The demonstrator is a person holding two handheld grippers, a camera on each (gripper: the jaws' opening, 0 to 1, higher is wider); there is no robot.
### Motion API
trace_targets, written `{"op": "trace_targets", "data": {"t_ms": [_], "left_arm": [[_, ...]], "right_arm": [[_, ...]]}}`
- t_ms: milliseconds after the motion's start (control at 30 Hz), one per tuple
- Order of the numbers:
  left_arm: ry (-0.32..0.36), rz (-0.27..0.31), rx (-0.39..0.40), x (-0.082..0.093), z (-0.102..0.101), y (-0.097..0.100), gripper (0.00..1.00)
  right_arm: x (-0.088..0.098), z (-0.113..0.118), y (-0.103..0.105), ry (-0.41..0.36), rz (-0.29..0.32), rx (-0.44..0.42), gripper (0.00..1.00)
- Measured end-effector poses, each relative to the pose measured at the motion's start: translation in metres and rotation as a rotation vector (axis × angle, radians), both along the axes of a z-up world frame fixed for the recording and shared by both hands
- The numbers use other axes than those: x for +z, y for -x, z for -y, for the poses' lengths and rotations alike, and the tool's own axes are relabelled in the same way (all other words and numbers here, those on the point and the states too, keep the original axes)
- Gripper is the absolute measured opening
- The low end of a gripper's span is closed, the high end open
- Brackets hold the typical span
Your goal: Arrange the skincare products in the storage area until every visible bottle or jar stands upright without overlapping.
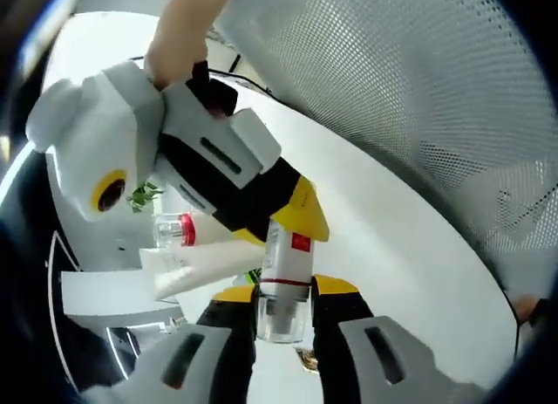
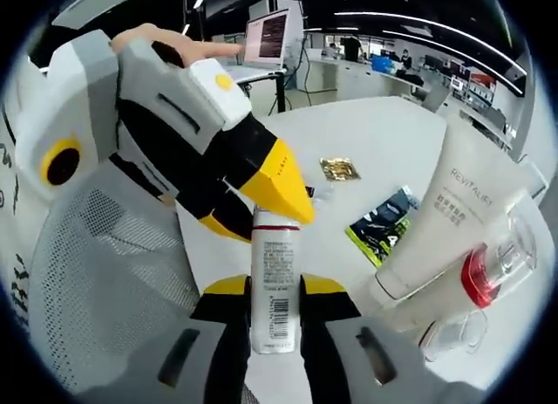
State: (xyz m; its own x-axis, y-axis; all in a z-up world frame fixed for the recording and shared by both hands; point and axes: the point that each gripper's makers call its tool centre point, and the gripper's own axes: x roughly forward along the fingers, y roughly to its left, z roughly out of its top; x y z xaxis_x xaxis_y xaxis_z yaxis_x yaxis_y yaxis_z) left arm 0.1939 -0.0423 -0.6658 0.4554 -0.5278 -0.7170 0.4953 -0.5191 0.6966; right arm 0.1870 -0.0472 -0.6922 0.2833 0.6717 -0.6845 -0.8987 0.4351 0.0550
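The white bottle [image 1: 286, 282] with the clear cap sits between the jaws of both your hand-held grippers at once. In the left gripper view, your left hand-held gripper [image 1: 283, 321] is closed onto the bottle's clear-capped end, both yellow-tipped jaws pressing against it, while the right hand-held gripper [image 1: 292, 214] reaches in from above and meets the bottle's other end with its yellow tip. In the right gripper view, your right hand-held gripper [image 2: 275, 291] has its jaws narrowed around the same bottle [image 2: 275, 286], the barcode label facing the camera, and the left hand-held gripper [image 2: 279, 190] touches the bottle's top from above. The bottle is lifted off the white tabletop [image 2: 384, 151].

Beside it in the right gripper view, a white tube [image 2: 445, 212] marked REVITALIFT leans in a clear holder, next to a clear bottle with a red collar [image 2: 488, 273]. A gold sachet [image 2: 338, 168] and a dark green packet [image 2: 384, 225] lie flat on the tabletop farther back. A white perforated mesh surface [image 1: 410, 81] curves along the side in the left gripper view.
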Motion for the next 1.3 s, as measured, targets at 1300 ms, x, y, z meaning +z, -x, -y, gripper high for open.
{"op": "trace_targets", "data": {"t_ms": [1300], "left_arm": [[1.003,-1.059,0.453,0.061,0.022,-0.008,0.24]], "right_arm": [[0.046,0.031,0.008,-0.365,0.024,-0.087,0.20]]}}
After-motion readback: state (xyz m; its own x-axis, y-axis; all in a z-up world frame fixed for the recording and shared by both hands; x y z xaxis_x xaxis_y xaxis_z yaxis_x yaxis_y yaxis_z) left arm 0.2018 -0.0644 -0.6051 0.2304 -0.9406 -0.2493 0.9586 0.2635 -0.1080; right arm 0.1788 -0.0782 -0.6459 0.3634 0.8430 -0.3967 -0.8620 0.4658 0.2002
